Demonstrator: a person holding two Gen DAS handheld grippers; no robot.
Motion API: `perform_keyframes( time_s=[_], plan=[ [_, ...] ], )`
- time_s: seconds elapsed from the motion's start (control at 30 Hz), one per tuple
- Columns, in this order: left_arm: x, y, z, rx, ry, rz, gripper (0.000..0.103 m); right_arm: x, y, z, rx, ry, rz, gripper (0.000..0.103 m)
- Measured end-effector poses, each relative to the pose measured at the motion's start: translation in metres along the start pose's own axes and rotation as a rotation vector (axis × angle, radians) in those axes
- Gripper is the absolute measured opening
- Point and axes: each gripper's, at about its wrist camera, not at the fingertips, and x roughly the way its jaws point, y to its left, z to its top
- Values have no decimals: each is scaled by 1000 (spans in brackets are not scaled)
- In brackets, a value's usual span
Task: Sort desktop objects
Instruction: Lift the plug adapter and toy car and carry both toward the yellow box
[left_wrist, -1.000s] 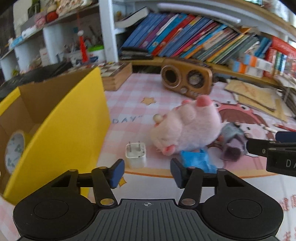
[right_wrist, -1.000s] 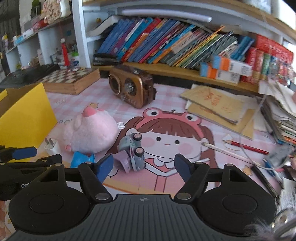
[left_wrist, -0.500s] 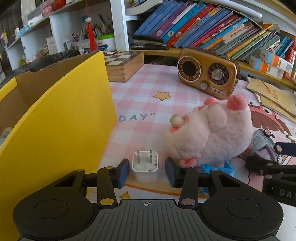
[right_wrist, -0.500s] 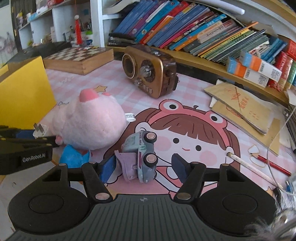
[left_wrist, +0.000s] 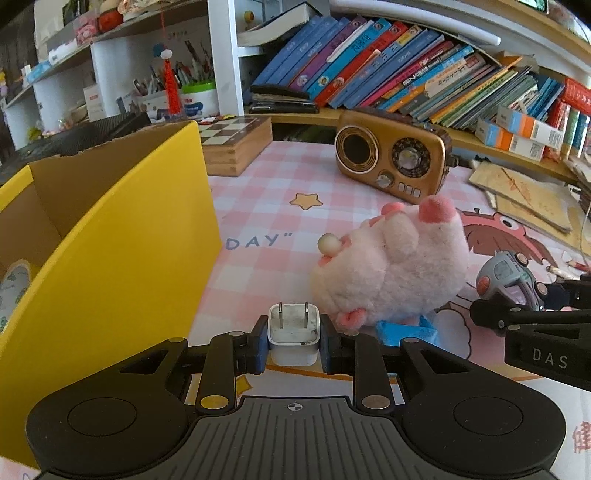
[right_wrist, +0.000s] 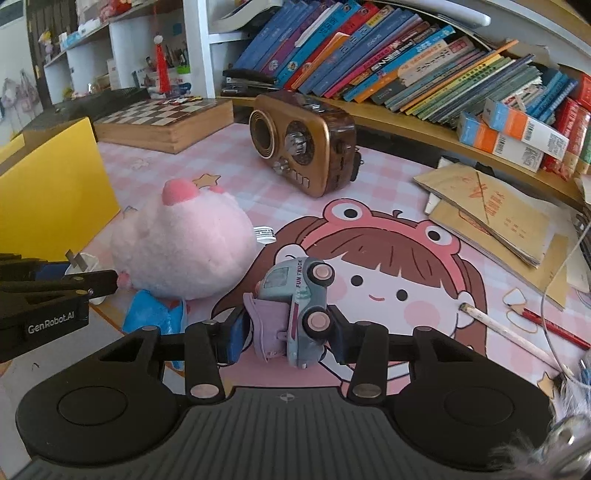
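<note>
"FUN TRUCK" on the toy truck (right_wrist: 295, 306), "GenRobot.AI" on the left tongs (right_wrist: 51, 288), "DAY" on the mat (left_wrist: 258, 242)

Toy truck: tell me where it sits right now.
The toy truck lies on its side between the right gripper fingers, on the cartoon mat, right of the pink plush.

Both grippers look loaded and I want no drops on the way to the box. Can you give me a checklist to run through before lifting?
1. Left gripper shut on the white charger, pads on both sides: ok.
2. Right gripper shut on the toy truck, which lies on its side: ok.
3. Truck grip secure, with the purple flap against one pad: cannot tell.
4. Pink plush clear of the charger: ok, close but apart.
5. Yellow box open on top: ok.
6. Room left inside the box: cannot tell.
</note>
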Motion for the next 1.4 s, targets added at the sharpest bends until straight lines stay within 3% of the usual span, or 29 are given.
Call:
perform_keyframes(
  time_s=[0.23, 0.8, 1.4],
  plan=[
    [-22, 1, -3, 6, -28, -44, 25, -25, 0, -4, 41, -16, -13, 41],
    [-118, 18, -22, 163, -138, -230, 25, -113, 30, -37, 98, -33, -36, 41],
    [-160, 70, -68, 171, -100, -310, 25, -168, 104, -81, 140, -18, -72, 41]
  ],
)
